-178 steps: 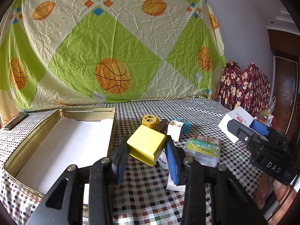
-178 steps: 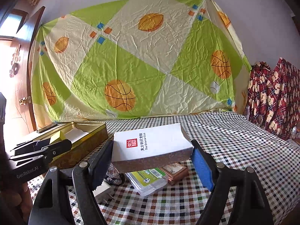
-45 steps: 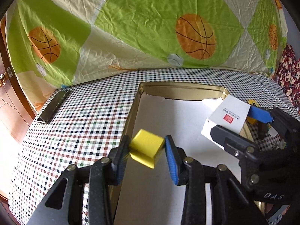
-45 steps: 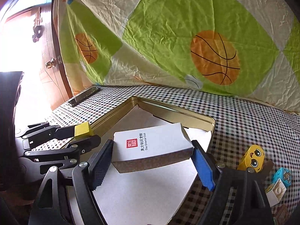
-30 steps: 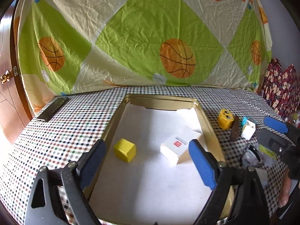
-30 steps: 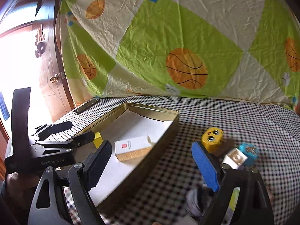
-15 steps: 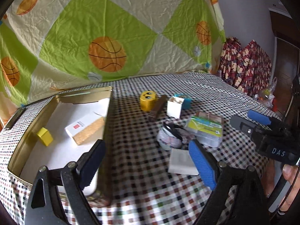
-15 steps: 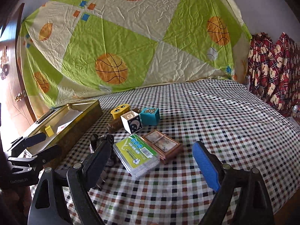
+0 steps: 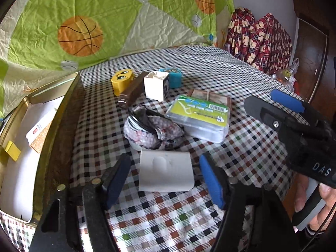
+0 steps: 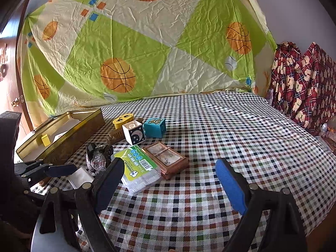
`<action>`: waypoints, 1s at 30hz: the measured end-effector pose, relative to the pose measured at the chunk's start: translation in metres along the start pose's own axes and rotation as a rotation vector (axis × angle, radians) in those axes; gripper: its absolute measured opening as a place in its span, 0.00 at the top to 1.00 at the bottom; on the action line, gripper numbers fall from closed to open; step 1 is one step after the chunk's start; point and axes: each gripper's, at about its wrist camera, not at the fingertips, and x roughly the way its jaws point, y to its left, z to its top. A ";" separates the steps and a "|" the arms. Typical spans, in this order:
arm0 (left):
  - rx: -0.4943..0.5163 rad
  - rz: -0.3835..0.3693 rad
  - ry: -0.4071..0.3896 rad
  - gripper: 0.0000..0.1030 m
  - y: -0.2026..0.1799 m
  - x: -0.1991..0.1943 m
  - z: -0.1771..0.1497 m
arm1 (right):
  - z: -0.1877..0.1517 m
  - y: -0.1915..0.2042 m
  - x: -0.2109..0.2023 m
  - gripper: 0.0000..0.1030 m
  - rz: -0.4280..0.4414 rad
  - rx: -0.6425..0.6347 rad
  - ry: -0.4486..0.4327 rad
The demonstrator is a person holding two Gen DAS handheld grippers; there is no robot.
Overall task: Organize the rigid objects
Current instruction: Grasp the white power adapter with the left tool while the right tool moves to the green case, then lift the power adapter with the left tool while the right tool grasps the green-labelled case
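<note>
Two items, yellow block (image 9: 11, 150) and white box (image 9: 38, 130), already in gold tray (image 9: 63, 113) at left; left gripper (image 9: 166, 177) fingers closing around white pad (image 9: 166, 172) at lower centre, not yet clamped; right gripper (image 10: 170, 180) fingers apart, empty; several items left on checked surface (image 10: 231, 136).

Table cloth (image 10: 210, 126) is a small check in black, white, brown and green; backdrop sheet (image 10: 147, 48) is lime green and cream with orange basketballs. Gold tin tray (image 10: 69, 134) has a white liner and holds a yellow cube (image 9: 11, 150); outside it sit a yellow face block (image 9: 122, 79), a white cube (image 9: 156, 85), a teal cube (image 10: 154, 127) and a clear box with a green label (image 9: 199, 114). Both tongs (image 9: 163, 178) (image 10: 174, 187) are black with blue pads; red plaid bear fabric (image 10: 304, 84) at right
</note>
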 end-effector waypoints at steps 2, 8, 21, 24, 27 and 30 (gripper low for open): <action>-0.010 -0.019 0.010 0.45 0.002 0.002 -0.001 | 0.002 0.004 0.003 0.12 0.005 -0.016 0.011; -0.031 -0.054 0.001 0.46 0.010 -0.002 -0.005 | 0.008 0.014 0.014 0.12 0.022 -0.053 0.039; -0.065 0.006 -0.103 0.46 0.041 -0.018 0.009 | 0.015 0.040 0.054 0.13 0.077 -0.165 0.208; -0.068 -0.003 -0.104 0.46 0.044 -0.013 0.011 | 0.016 0.041 0.064 0.19 0.106 -0.175 0.257; -0.070 -0.017 -0.111 0.46 0.045 -0.013 0.011 | 0.015 0.044 0.070 0.23 0.144 -0.190 0.287; -0.071 -0.029 -0.109 0.46 0.045 -0.013 0.012 | 0.014 0.049 0.072 0.24 0.142 -0.218 0.288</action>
